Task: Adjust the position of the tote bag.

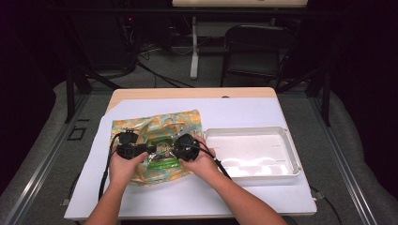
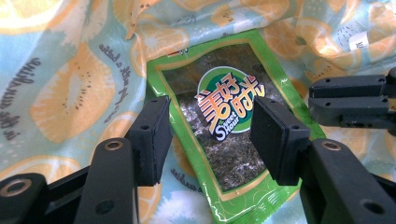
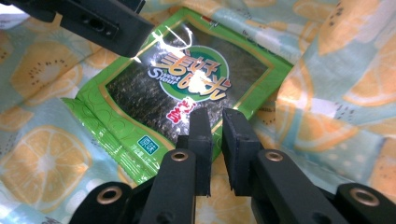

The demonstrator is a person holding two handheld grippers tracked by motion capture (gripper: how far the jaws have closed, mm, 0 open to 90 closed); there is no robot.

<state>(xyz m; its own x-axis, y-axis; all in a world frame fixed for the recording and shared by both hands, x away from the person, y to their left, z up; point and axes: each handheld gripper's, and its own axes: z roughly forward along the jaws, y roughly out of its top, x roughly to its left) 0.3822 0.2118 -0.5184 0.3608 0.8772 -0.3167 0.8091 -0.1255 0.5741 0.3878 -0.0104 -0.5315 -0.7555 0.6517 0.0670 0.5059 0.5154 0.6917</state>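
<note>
The seaweed packet [image 2: 223,122] lies on the fruit-print cloth [image 2: 65,88], between the left claw's [image 2: 212,135] spread jaws. The right claw [image 3: 215,140], nearly closed, should pinch only the packet's edge, not cloth.

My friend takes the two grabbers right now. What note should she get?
Left gripper: open, jaws on either side of the green seaweed packet, not closed on it.
Right gripper: jaws nearly shut with a thin gap, at the packet's edge; a grip can't be confirmed.
The packet lies on the fruit-print cloth bag. The white tray beside the bag holds nothing.
Done: both grippers are at the packet.
Left: probably grasp it and move it, perhaps to the tray.
</note>
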